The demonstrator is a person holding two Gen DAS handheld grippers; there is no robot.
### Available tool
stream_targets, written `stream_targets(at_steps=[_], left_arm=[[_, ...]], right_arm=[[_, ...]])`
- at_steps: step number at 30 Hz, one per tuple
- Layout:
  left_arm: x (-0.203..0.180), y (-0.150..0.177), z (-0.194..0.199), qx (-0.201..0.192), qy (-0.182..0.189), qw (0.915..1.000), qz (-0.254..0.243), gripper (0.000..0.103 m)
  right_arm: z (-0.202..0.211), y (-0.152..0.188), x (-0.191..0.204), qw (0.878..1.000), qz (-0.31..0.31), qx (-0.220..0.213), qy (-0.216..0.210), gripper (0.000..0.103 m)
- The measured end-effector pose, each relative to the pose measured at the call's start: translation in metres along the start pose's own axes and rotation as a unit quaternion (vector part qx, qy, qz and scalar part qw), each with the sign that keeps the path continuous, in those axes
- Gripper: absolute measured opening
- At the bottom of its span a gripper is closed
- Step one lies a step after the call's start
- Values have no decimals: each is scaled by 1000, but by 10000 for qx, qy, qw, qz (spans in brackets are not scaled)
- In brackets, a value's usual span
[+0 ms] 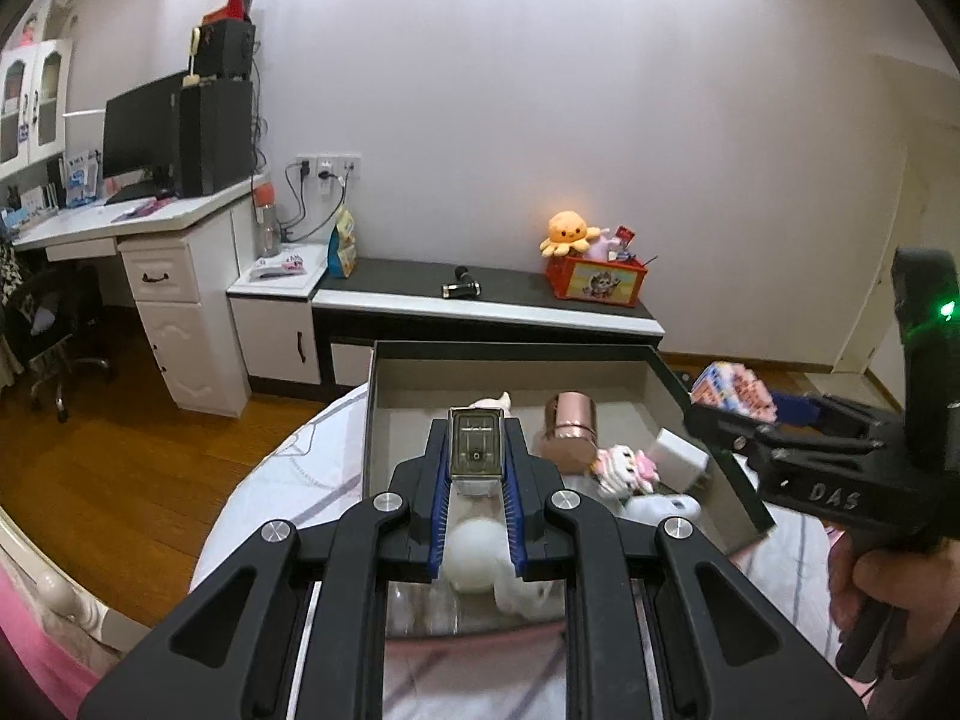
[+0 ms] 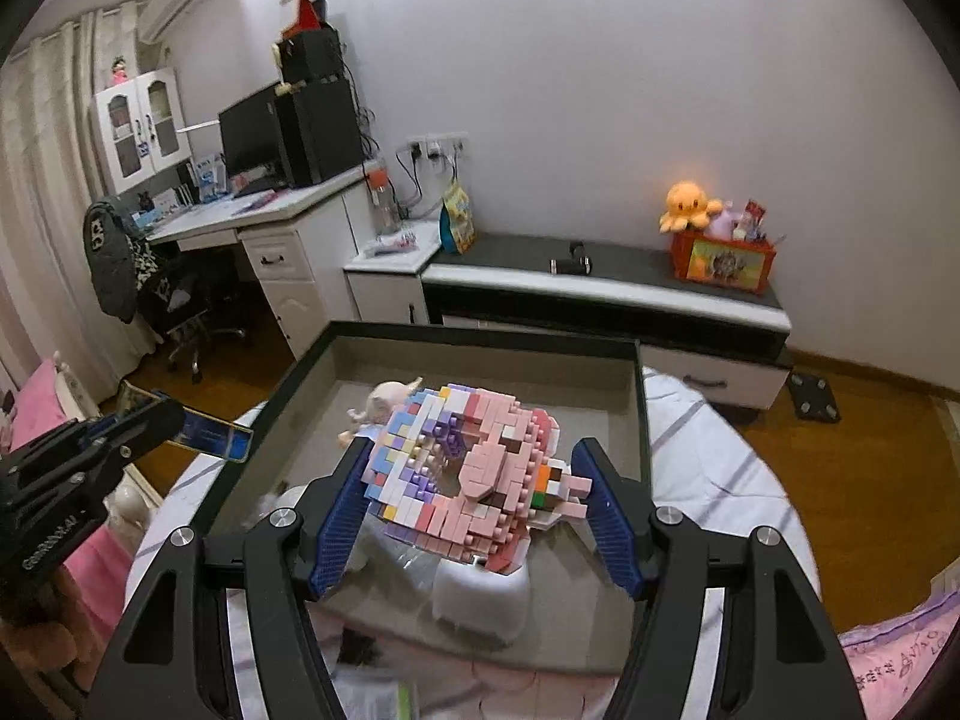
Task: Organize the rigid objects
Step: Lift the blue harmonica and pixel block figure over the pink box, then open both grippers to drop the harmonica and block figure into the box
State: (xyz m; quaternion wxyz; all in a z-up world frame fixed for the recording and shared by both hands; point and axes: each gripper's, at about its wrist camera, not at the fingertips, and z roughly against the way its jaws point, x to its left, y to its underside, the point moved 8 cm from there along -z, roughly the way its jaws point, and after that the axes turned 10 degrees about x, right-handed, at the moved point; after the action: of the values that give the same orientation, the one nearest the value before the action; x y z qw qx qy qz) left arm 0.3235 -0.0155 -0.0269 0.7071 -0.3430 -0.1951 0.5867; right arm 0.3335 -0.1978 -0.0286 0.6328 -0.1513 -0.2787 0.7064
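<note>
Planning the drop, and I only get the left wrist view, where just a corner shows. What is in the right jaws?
Observer: A pastel brick figure, pink, white and purple, clamped by the right gripper.
Operator: Where is it?
Observer: Over the open box, with a white object below it.
Operator: My flat case from that side?
Observer: It shows a blue face with a gold rim.

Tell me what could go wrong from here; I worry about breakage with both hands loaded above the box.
1. The brick-built figure in the right hand-held gripper is made of small blocks; squeezed or dropped, pieces might snap off.
2. The slim rectangular case is pinched only at its lower end by the left hand-held gripper, so it could pivot out.
3. The box already holds a copper cylinder and a white charger; anything dropped could strike them.
</note>
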Motion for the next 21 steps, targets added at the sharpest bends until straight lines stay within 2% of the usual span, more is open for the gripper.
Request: stream_targets(at_steps=[7,9,10,11,12,13,14,16,21], left_arm=[[-5,-6,-50,446,-4,9990,-36,16],[-7,-2,-61,590,-8,9983,-24,20],[-7,-1,-64,622,-31,9981,-6,33],[-7,-1,-65,619,-56,9981,13,56],[-6,-1,-64,581,-96,9983,44,67],[-5,0,-61,497,-132,9986,74,85],[-3,0,-56,417,-173,9989,90,94],[0,2,-46,329,-304,9989,127,101],[4,11,-15,146,-357,9990,245,103]], right_arm=[[-38,-1,-20,9991,-253,325,-11,69],[-42,0,-23,9988,-348,324,-104,77],[-43,1,-25,9986,-413,308,-104,85],[-42,2,-26,9984,-461,296,-109,85],[-41,4,-28,9982,-512,292,-133,85],[-40,4,-29,9980,-545,289,-132,86],[-38,6,-31,9978,-594,284,-112,87],[-33,8,-35,9972,-699,261,-51,88],[-8,18,-36,9959,-895,53,-109,88]])
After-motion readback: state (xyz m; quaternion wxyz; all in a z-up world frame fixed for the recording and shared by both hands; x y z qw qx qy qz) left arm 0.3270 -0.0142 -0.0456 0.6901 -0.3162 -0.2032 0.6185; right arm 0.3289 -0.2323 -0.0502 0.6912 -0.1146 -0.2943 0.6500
